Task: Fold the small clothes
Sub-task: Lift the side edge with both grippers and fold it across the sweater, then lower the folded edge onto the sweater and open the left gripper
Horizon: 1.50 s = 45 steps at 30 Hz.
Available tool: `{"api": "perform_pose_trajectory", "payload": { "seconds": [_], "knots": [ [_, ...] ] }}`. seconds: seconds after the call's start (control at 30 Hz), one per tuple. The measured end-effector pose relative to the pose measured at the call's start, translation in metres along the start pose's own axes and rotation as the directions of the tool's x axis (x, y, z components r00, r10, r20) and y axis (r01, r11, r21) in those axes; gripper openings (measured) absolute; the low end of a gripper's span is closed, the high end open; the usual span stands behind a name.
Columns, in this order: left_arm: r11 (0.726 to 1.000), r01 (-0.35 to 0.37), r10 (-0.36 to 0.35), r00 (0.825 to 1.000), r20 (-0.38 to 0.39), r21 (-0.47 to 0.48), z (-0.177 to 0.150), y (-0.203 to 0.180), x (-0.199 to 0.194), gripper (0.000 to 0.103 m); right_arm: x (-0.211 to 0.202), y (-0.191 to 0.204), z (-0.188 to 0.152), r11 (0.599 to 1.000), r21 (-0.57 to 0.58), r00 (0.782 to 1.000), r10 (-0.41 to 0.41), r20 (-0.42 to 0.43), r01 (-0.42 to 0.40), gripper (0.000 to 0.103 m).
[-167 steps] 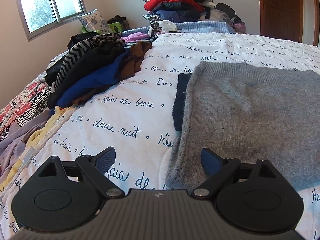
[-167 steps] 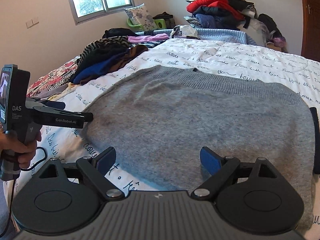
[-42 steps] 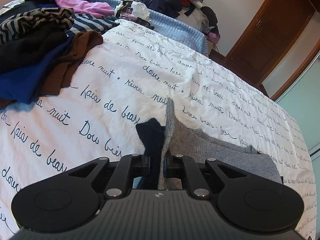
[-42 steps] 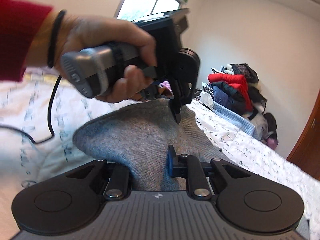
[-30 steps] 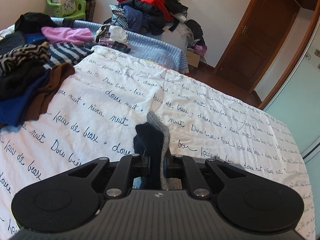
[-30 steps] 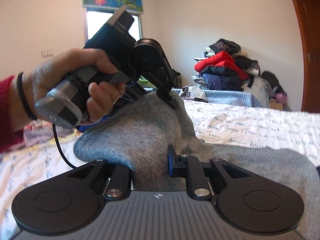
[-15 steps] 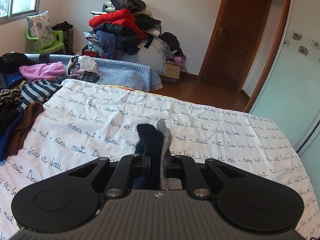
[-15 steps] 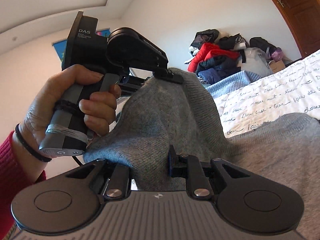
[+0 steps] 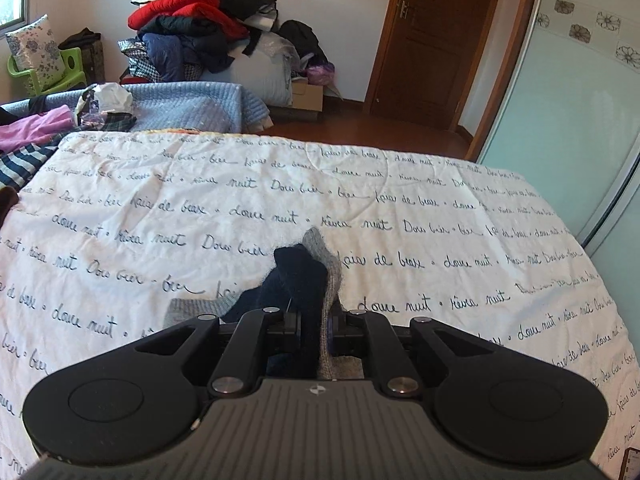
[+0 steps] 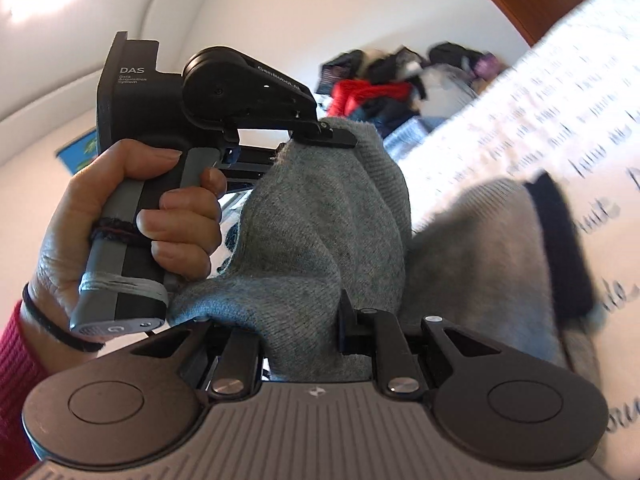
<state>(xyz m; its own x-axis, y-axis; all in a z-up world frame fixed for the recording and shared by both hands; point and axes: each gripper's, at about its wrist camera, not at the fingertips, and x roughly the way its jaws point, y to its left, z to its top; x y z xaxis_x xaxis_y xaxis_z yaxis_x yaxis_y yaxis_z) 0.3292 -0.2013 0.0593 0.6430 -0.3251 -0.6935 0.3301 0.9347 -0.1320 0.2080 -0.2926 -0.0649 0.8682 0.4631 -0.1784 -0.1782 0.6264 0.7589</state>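
Observation:
A grey knit sweater (image 9: 326,268) with a dark navy part (image 9: 296,276) lies partly on the white bedspread. My left gripper (image 9: 318,320) is shut on a corner of the sweater, grey and navy layers bunched between its fingers. In the right wrist view that same left gripper (image 10: 332,138), held by a hand (image 10: 120,208), lifts the corner so the grey sweater (image 10: 320,220) hangs in a fold. My right gripper (image 10: 296,336) is shut on the lower end of this fold; cloth hides its left finger. A navy band (image 10: 556,240) shows at the sweater's far edge.
The white bedspread (image 9: 440,240) with dark script stretches ahead and to the right. Loose clothes (image 9: 24,148) lie at its left edge. Beyond it are a blue quilt (image 9: 188,104), a heap of garments (image 9: 192,20), a wooden door (image 9: 432,40) and a pale wardrobe panel (image 9: 580,100).
Both grippers have carried the lifted sweater edge sideways across the bed. The left view has swung toward the door. The right gripper has rolled, so its view now tilts.

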Motion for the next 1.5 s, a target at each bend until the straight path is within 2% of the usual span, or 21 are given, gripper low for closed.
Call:
{"api": "perform_pose_trajectory", "payload": {
  "seconds": [0.23,0.5,0.6,0.7,0.77,0.87,0.93,1.0,1.03,1.17,1.23,1.4,1.5],
  "knots": [
    [1.000,0.013,-0.012,0.997,-0.079,0.022,-0.017,-0.029,0.034,0.012,-0.013,-0.027,-0.005,0.991,0.128,0.999,-0.031,-0.021,0.033,0.017],
    [0.999,0.030,-0.024,0.989,-0.149,0.037,-0.036,-0.051,0.064,0.013,-0.030,-0.050,-0.015,0.972,0.213,0.995,-0.085,-0.061,0.096,0.019],
    [0.998,0.060,-0.059,0.984,-0.166,0.000,-0.039,-0.051,0.071,0.015,-0.034,-0.055,-0.018,0.965,0.239,0.993,-0.091,-0.071,0.105,0.020],
    [0.991,0.128,-0.132,0.975,-0.181,-0.034,-0.038,-0.051,0.071,0.021,-0.037,-0.054,-0.020,0.966,0.230,0.991,-0.106,-0.078,0.121,0.021],
    [0.988,0.149,-0.152,0.974,-0.166,-0.029,-0.037,-0.052,0.067,0.026,-0.042,-0.050,-0.024,0.965,0.224,0.990,-0.119,-0.081,0.134,0.022],
    [0.992,0.126,-0.123,0.986,-0.116,0.021,-0.035,-0.056,0.054,0.034,-0.045,-0.053,-0.024,0.963,0.225,0.987,-0.135,-0.085,0.151,0.026],
    [0.993,0.114,-0.110,0.991,-0.080,0.039,-0.034,-0.052,0.044,0.044,-0.049,-0.053,-0.024,0.961,0.225,0.986,-0.143,-0.087,0.160,0.027],
    [0.994,0.099,-0.097,0.994,-0.051,0.041,-0.035,-0.041,0.034,0.051,-0.052,-0.053,-0.025,0.959,0.226,0.984,-0.155,-0.092,0.173,0.039],
    [0.996,0.086,-0.084,0.996,-0.035,0.039,-0.035,-0.034,0.029,0.054,-0.053,-0.053,-0.025,0.959,0.227,0.984,-0.148,-0.096,0.166,0.040],
    [0.999,0.030,-0.031,0.999,0.009,0.039,-0.048,-0.003,0.007,0.058,-0.060,-0.053,-0.026,0.962,0.216,0.984,-0.145,-0.108,0.166,0.041],
    [0.999,0.006,-0.007,1.000,0.014,0.036,-0.058,0.014,-0.003,0.062,-0.064,-0.056,-0.027,0.958,0.244,0.986,-0.130,-0.104,0.152,0.041],
    [0.998,-0.046,0.045,0.999,0.028,0.037,-0.086,0.055,-0.032,0.063,-0.061,-0.068,-0.023,0.939,0.322,0.991,-0.095,-0.094,0.120,0.040],
    [0.997,-0.054,0.051,0.997,0.049,0.052,-0.104,0.074,-0.051,0.067,-0.061,-0.072,-0.024,0.923,0.373,0.994,-0.064,-0.089,0.093,0.041]
  ]
}}
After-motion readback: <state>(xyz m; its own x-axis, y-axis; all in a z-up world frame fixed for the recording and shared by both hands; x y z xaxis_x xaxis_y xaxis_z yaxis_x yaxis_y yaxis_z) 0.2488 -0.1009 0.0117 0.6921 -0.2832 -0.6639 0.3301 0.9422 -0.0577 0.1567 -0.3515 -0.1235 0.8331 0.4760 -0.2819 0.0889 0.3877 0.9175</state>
